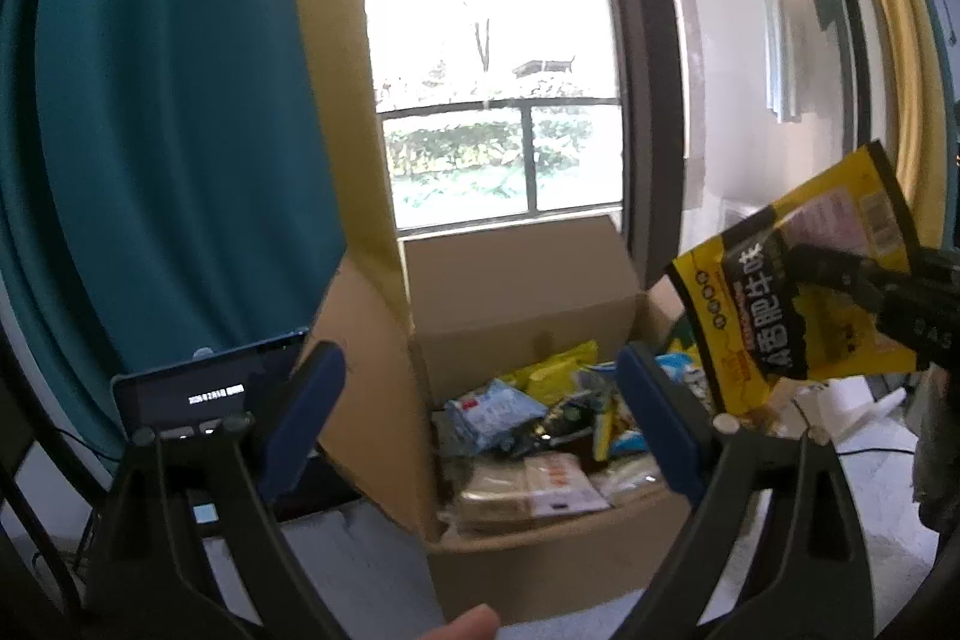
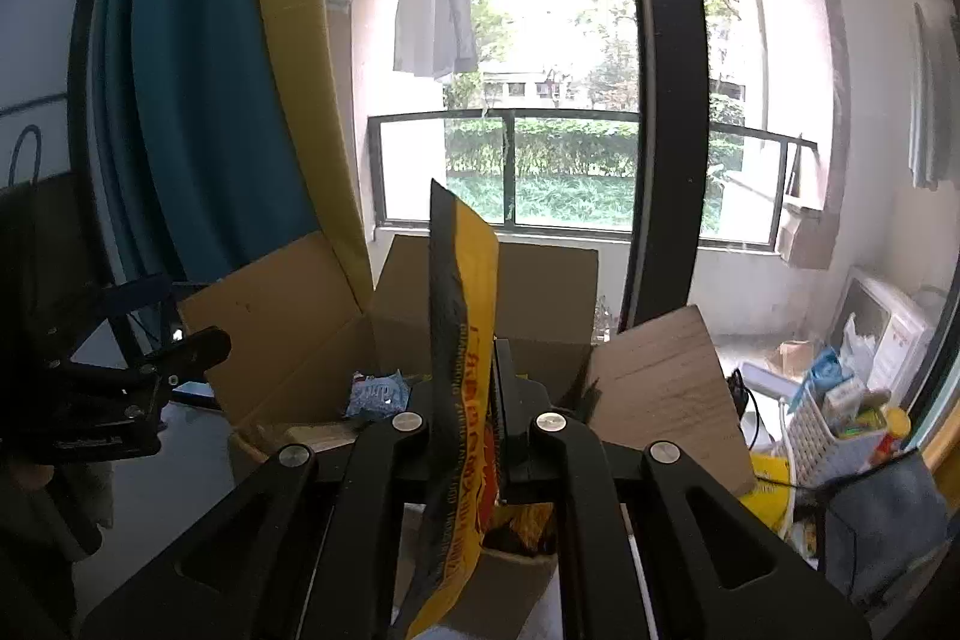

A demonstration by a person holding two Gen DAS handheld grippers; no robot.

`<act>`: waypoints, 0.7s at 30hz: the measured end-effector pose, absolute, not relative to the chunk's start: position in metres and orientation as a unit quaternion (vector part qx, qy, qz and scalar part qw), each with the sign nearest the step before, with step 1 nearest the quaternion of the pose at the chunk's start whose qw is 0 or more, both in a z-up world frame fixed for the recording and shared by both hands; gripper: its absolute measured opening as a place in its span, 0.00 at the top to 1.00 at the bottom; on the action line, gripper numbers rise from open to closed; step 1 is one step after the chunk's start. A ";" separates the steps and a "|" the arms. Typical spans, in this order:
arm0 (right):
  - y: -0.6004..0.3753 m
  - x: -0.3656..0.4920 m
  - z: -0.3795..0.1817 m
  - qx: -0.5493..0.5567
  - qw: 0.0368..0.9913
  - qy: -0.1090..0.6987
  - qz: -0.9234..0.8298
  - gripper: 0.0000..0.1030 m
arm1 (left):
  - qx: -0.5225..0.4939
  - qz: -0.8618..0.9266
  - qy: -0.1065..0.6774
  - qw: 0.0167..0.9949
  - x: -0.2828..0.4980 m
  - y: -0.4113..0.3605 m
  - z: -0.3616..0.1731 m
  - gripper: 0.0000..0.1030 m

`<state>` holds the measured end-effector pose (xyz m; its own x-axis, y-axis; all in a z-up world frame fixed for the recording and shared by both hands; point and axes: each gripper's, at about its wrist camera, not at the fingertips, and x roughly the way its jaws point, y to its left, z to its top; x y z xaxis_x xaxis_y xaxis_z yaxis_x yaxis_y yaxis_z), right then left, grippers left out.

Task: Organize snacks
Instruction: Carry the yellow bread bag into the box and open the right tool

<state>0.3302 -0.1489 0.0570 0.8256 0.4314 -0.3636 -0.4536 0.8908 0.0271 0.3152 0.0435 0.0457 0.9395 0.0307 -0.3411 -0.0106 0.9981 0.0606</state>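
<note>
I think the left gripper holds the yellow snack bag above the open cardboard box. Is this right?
Not quite: the right gripper holds the yellow snack bag above the open cardboard box, as the right wrist view shows. The left gripper is open, holding nothing.

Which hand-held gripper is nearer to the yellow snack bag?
Right. The right hand-held gripper is shut on the yellow snack bag; the left hand-held gripper stands open, apart, left of it.

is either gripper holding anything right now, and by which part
The right gripper pinches the yellow snack packet mid-body, across its flat faces. The left gripper is open and holds nothing.
</note>
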 end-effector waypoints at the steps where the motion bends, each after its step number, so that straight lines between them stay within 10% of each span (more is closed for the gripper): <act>1: -0.143 0.335 0.057 -0.036 0.954 0.182 0.234 0.92 | 0.025 0.014 0.174 0.984 0.320 0.048 0.044 0.10; 21: -0.037 0.433 0.012 0.024 0.907 0.270 0.323 0.89 | -0.039 0.076 0.184 0.979 0.356 0.130 0.036 0.10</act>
